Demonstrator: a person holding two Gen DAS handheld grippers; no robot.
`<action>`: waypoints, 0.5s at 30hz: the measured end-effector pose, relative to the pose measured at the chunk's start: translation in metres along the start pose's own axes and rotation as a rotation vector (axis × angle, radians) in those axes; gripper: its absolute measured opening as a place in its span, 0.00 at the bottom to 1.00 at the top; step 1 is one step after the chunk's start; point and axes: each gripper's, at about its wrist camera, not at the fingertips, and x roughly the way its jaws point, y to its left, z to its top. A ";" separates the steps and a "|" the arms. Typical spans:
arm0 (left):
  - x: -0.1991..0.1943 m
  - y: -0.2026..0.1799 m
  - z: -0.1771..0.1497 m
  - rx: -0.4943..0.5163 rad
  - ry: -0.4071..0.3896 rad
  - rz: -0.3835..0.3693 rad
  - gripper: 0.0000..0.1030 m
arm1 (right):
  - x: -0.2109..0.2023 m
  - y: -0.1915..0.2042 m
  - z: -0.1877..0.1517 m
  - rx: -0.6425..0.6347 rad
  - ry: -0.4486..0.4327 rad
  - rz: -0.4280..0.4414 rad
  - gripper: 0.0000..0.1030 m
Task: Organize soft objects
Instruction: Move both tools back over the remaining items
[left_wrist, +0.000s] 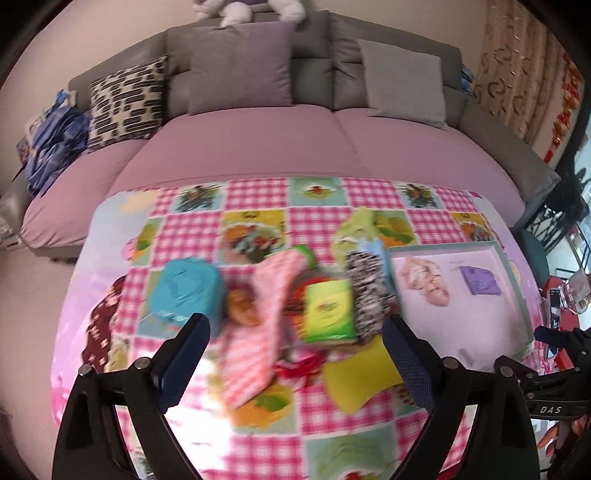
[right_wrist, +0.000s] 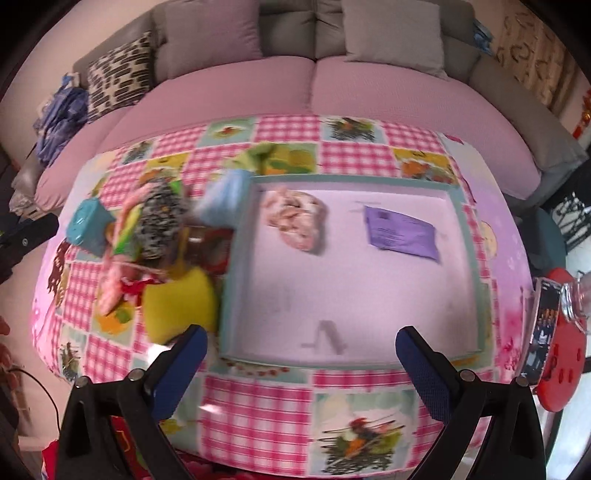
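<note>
The left gripper (left_wrist: 297, 336) and right gripper (right_wrist: 301, 349) both hang spread wide and empty above the checked tablecloth (right_wrist: 258, 406), where a blurred heap of soft things, among them a yellow sponge (right_wrist: 177, 302), lies just left of the tray (right_wrist: 466, 236) holding a pink cloth (right_wrist: 295, 221) and a purple packet (right_wrist: 400, 236).

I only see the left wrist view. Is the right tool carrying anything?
Observer: No. The right tool is open with nothing between its fingers, and it points down at the tray.
Operator: My finger hides the yellow sponge's edge. Is it inside the tray?
Observer: No. The yellow sponge lies outside the tray, close beside its left wall.
</note>
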 end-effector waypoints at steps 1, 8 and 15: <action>-0.002 0.010 -0.003 -0.010 0.001 0.009 0.92 | -0.002 0.010 -0.001 -0.015 -0.004 0.004 1.00; -0.014 0.074 -0.020 -0.091 0.010 0.075 0.92 | -0.008 0.058 0.004 -0.049 -0.037 0.075 1.00; -0.007 0.108 -0.033 -0.158 0.063 0.078 0.92 | 0.001 0.097 0.010 -0.091 -0.016 0.143 1.00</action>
